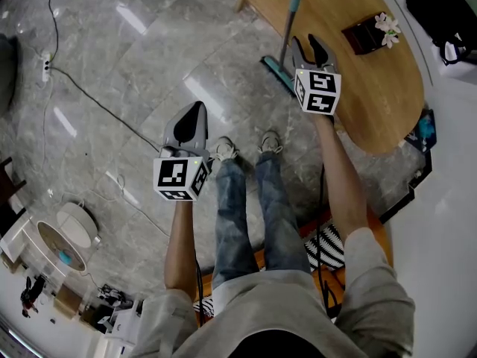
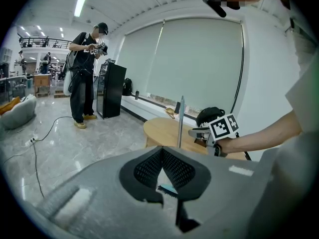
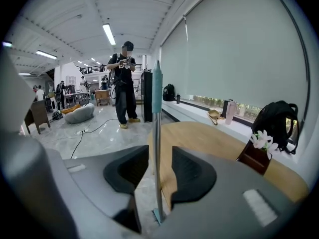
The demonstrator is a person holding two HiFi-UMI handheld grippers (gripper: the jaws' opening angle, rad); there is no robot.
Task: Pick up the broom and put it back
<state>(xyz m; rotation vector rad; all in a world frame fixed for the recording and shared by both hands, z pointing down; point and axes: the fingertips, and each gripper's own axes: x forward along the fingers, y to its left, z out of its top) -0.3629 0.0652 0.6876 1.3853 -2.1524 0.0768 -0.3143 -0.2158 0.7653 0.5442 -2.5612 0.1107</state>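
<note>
Broom (image 1: 286,30) upright on the grey floor (image 1: 149,66), teal head (image 1: 276,71) down, thin metal handle up, with a teal grip at the top end. Placed at the rim of the oval wooden table (image 1: 373,103); leaning on this rim or only just beside it, not possible to tell. Held by no tongs.

Just beside the handle, on the table side, the right gripper (image 1: 309,45), jaws moderately apart. Through this gap, in the right gripper view, the handle in sight, with free space on both sides and no pad pressing on it.

Further left in the head view, well apart from the broom, the left gripper (image 1: 196,110), jaws closed tip to tip, with nothing between them.

On the table, a dark box with white flowers (image 1: 373,30). Behind the table, a black backpack (image 1: 440,6). On the floor at far left, a thin cable (image 1: 97,101). Deeper in the room, a person in dark clothes (image 3: 124,83), standing.
</note>
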